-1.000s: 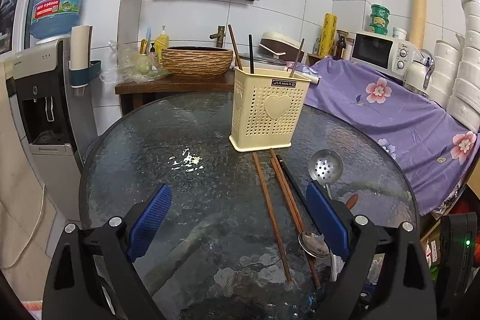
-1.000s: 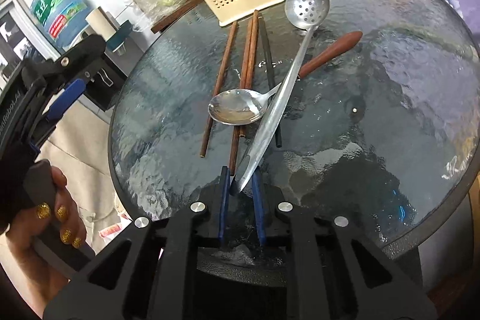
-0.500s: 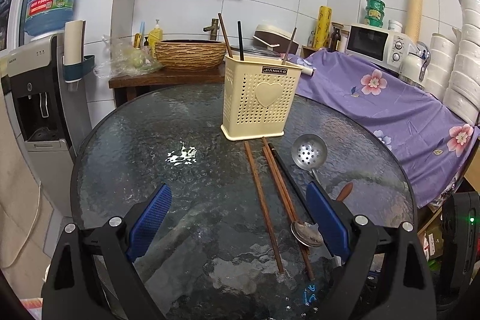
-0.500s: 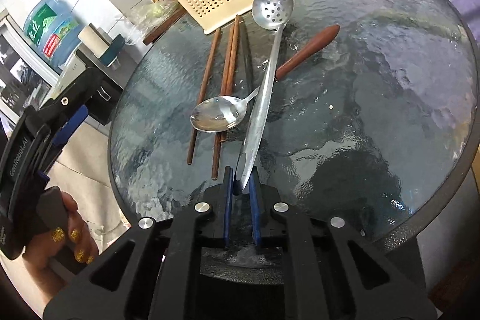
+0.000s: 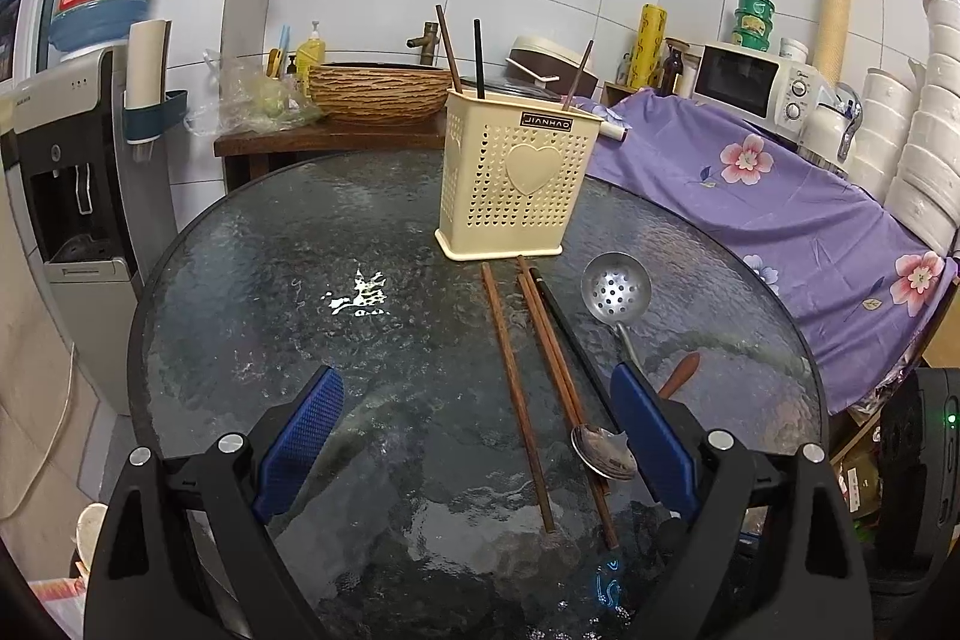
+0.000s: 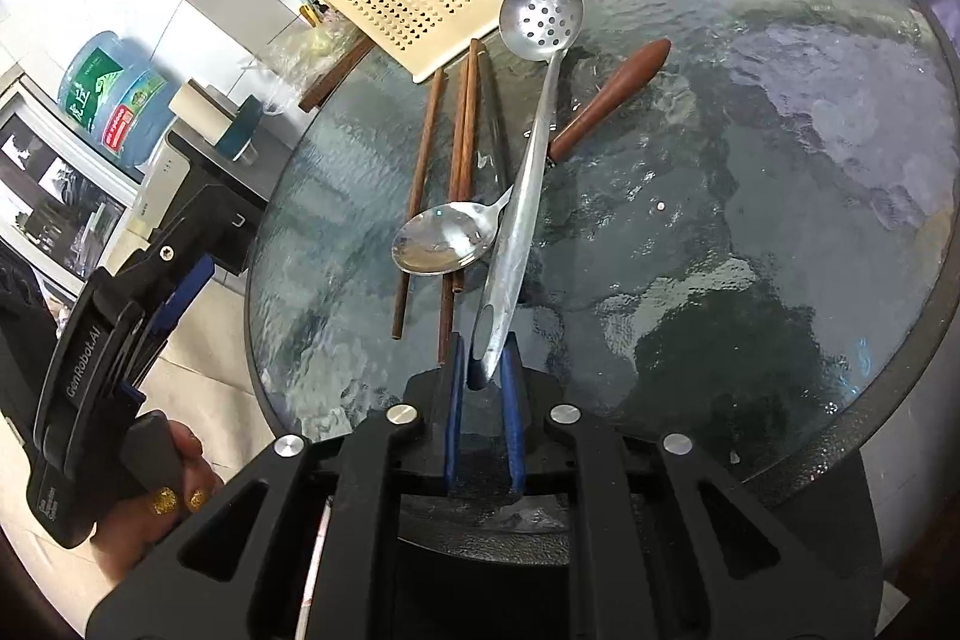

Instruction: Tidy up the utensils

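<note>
My right gripper (image 6: 485, 361) is shut on the flat handle end of the steel slotted ladle (image 6: 528, 148), whose perforated bowl (image 5: 617, 287) is lifted over the glass table. The cream utensil holder (image 5: 516, 178) stands mid-table with three chopsticks in it; it also shows in the right wrist view (image 6: 408, 4). Brown chopsticks (image 5: 516, 394) and a black one lie in front of it, under a steel spoon (image 6: 447, 244) with a wooden handle (image 6: 612, 97). My left gripper (image 5: 474, 412) is open and empty above the table's near edge.
The round glass table (image 5: 288, 280) has a bed with purple floral cloth (image 5: 780, 196) to the right. A water dispenser (image 5: 66, 148) stands left. A wooden stand with a woven basin (image 5: 378, 91) is behind the table. A microwave and stacked bowls sit at the right.
My right gripper has closed on the ladle's handle and raised it, tilting the ladle off the table. The left gripper has drawn back a little, still open.
</note>
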A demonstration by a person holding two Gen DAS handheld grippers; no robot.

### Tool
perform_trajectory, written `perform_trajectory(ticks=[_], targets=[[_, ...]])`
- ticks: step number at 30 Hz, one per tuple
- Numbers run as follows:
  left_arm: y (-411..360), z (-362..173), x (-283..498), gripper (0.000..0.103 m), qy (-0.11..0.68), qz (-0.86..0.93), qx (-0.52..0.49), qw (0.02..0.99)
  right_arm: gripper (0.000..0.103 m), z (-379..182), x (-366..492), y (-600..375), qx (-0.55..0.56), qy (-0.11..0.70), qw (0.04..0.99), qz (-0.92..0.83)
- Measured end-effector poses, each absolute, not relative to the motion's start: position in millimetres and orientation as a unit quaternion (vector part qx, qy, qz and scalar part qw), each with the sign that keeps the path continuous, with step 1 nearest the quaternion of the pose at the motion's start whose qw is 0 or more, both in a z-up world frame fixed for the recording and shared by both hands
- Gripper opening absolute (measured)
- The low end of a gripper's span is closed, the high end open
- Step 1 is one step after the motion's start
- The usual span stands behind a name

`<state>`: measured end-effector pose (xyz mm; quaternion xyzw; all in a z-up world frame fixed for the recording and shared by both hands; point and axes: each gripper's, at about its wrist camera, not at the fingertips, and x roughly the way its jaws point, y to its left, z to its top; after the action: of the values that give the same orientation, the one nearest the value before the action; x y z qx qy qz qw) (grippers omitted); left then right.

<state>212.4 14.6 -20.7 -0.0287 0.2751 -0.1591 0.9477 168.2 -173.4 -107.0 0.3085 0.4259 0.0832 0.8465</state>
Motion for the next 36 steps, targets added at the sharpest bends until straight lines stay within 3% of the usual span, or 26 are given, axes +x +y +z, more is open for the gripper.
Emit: perform_trajectory(ticks=[2,9,16,29,36], targets=[[14,-22,212,0.088,0.276,-0.16,-0.027,0.947,0.037,-106,166,-173,0.31,0.418,0.85,0.079],[12,-21,213,0.088,0.275,-0.16,-0.027,0.948,0.037,-103,165,-174,0.293,0.417,0.858,0.062],[11,-21,214,0.088,0.276,-0.16,-0.028,0.947,0.013,-107,167,-172,0.275,0.424,0.861,0.055],[9,-24,211,0.088,0.278,-0.162,-0.028,0.946,0.007,-85,157,-173,0.174,0.381,0.908,0.02],[9,-17,210,0.088,0.275,-0.167,-0.025,0.947,0.006,-40,154,-181,0.122,0.319,0.94,0.022]])
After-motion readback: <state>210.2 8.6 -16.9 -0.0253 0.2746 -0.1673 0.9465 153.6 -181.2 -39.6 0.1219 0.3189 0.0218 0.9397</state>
